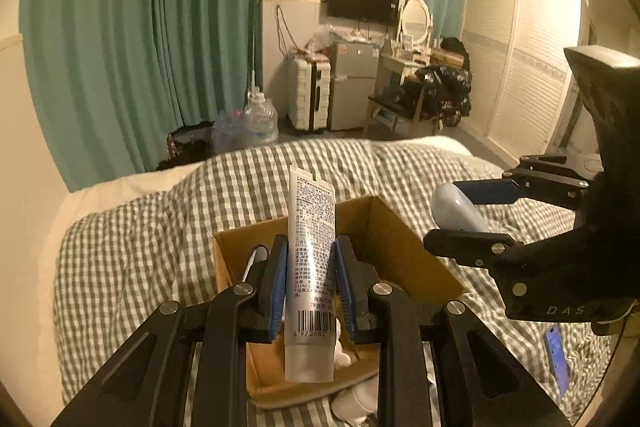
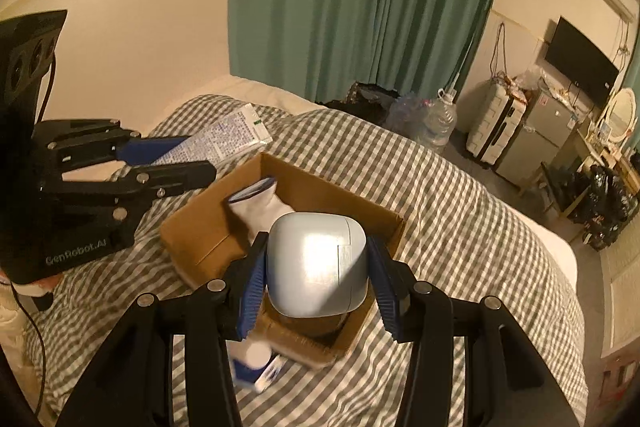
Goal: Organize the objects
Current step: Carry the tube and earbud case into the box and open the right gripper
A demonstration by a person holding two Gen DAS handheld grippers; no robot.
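1. two items are in hand at once, both over the box point(image 2: 304, 187) on the checked quilt point(image 2: 460, 211).
2. left gripper point(image 1: 311, 279): jaws clamped on a tube point(image 1: 311, 267), held upright with its cap end down, above the box.
3. right gripper point(image 2: 316, 279): jaws clamped on a pale blue case point(image 2: 316, 263), hanging over the box's near corner.
4. done so far, judging by what lies inside: a white sock point(image 2: 260, 207) with a blue cuff and some small white bits are already in the box.
5. left to do: neither tube nor case is in yet; both need lowering and letting go.
6. also loose on the quilt: a small white-and-blue item point(image 2: 260, 363) just outside the box, and a phone point(image 1: 558, 359) well apart, which may still need tidying.
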